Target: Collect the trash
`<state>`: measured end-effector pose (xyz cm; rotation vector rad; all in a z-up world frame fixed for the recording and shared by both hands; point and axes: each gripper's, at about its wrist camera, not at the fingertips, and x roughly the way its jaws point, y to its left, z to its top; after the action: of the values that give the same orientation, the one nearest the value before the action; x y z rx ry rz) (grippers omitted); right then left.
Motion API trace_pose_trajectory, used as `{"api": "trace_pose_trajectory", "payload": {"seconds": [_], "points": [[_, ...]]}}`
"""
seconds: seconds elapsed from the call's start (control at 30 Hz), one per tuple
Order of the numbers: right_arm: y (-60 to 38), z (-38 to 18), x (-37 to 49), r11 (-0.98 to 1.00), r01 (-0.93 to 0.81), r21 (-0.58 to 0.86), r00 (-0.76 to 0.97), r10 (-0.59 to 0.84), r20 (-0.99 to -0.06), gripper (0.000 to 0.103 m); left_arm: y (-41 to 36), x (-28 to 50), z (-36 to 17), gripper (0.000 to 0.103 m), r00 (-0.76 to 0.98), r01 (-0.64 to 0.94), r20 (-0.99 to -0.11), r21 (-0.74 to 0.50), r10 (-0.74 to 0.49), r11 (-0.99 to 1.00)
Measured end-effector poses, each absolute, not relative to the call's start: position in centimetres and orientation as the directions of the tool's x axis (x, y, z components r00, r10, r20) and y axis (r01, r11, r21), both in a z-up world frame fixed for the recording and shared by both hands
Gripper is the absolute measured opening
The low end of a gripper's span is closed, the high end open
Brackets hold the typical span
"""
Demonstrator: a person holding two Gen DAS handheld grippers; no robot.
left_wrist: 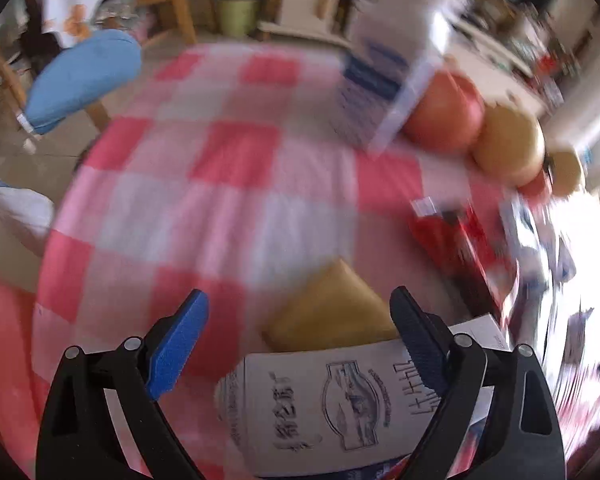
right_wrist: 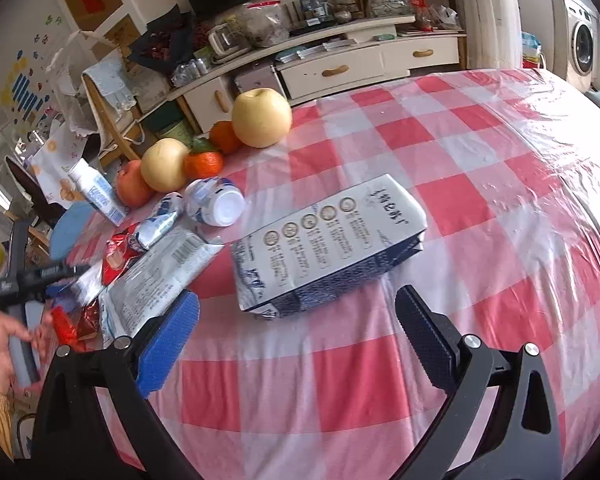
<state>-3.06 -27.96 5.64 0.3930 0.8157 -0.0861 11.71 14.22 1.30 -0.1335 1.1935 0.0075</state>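
Tabletop [right_wrist: 480, 168] under red-white check cloth with clear plastic over it, cluttered cabinets [right_wrist: 364, 64] along the top of frame. Flattened white-and-blue milk carton [right_wrist: 332, 240] lies centre frame, just ahead of my right jaws [right_wrist: 296, 320], which gape empty. Left jaws [left_wrist: 300, 320] spread wide over a yellow wrapper [left_wrist: 332, 312], nothing gripped.

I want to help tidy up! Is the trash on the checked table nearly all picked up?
Nothing looks collected yet. Both the left gripper and right gripper are open and empty. The left one hangs over a flattened white printed carton. Still lying on the red-and-white checked tablecloth: a large white-and-blue milk carton, a tipped white plastic bottle and crumpled wrappers.
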Motion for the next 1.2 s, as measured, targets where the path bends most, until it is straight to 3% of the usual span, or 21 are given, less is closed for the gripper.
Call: {"api": "trace_pose_trajectory", "payload": {"seconds": [0.23,0.4,0.6,0.9,0.97,1.2], "points": [[-29.1,5.3,-3.4,0.914,0.247,0.322,0.674,0.077,-0.735,0.099,8.9,7.8,1.6,0.09,0.304,0.168,-0.945,-0.068,-0.117,0.983],[-29.0,5.2,-3.5,0.915,0.24,0.324,0.666,0.087,-0.741,0.099,7.3,5.5,4.7,0.09,0.343,0.273,-0.918,-0.107,-0.201,0.956],[-28.8,5.0,-3.3,0.917,0.225,0.33,0.656,0.107,-0.747,0.099,10.0,2.3,8.7,0.09,0.451,0.2,-0.881,-0.056,-0.143,0.978],[-28.9,4.8,-2.9,0.898,0.23,0.375,0.656,0.141,-0.741,0.099,13.4,-3.5,6.1,0.09,0.419,0.114,-0.905,-0.025,-0.071,0.993],[-29.0,4.7,-2.9,0.896,0.233,0.379,0.657,0.143,-0.741,0.099,12.9,-3.5,4.8,0.079,0.394,0.126,-0.918,-0.001,-0.051,0.992],[-28.6,4.0,-2.2,0.902,0.238,0.361,0.638,0.135,-0.758,0.099,11.3,-3.1,2.7,0.072,0.384,0.144,-0.923,0.028,-0.03,0.989]]}}
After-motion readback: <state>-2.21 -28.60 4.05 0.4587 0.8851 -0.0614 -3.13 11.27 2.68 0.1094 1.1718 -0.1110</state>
